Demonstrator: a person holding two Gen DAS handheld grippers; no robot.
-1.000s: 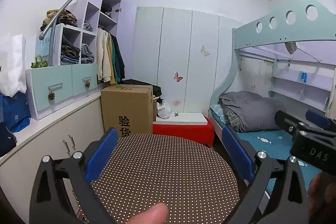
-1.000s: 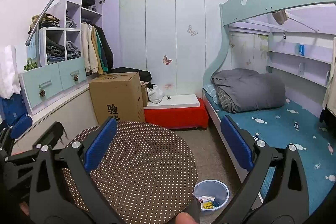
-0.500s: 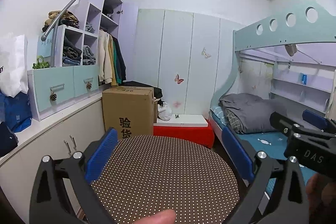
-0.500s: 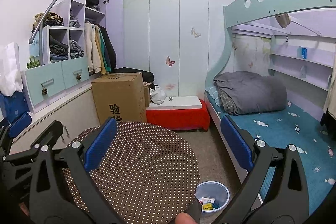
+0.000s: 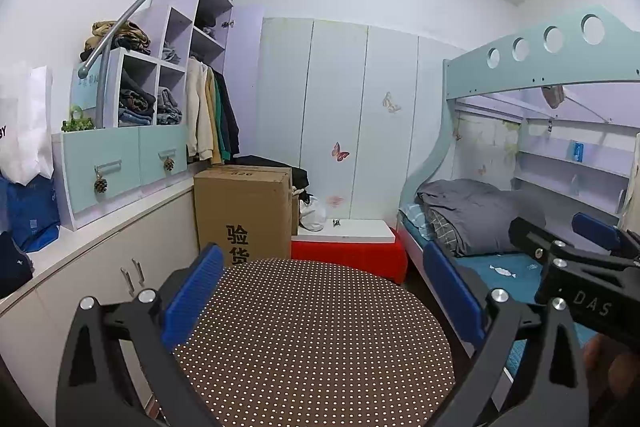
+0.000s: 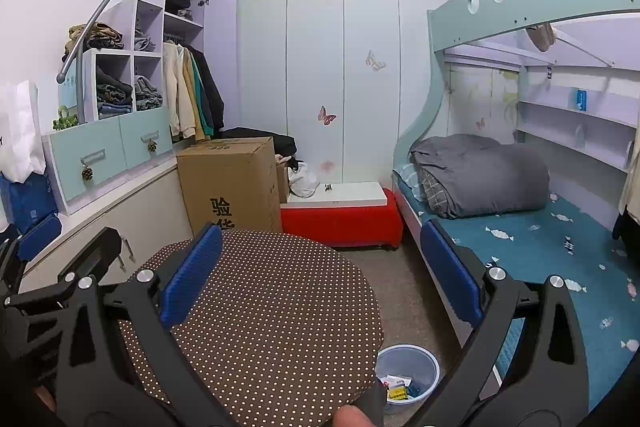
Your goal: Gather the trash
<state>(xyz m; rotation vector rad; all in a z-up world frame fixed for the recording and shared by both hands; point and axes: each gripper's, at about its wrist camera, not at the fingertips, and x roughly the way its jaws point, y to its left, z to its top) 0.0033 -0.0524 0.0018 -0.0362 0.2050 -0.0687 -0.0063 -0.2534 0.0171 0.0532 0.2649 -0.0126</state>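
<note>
Here, a small bedroom seen from 2 handheld grippers held side by side. Largest, on the right, is a bunk bed [image 6: 532, 239] with a teal sheet and a rolled grey duvet [image 6: 480, 175]. Ahead stands a tall cardboard box [image 6: 230, 183], then a low red bench [image 6: 344, 219]. Nearest is a round table [image 6: 272, 307] in a brown dotted cloth, bare of litter.

The left gripper [image 5: 320, 291] and the right gripper [image 6: 320, 275] both hover above the table, blue pads spread wide, holding nothing.

On the floor between table and bed sits a small translucent trash bin [image 6: 408, 371], already holding a few wrappers. Smallest are pale candy-like shapes [image 6: 498, 234] scattered on the sheet; whether they are loose litter or printed pattern is unclear.

The likely risk: reaching for a printed shape would pinch the sheet and drag it. Swinging low toward the bin could also clip the table edge or tip the light bin.
</note>
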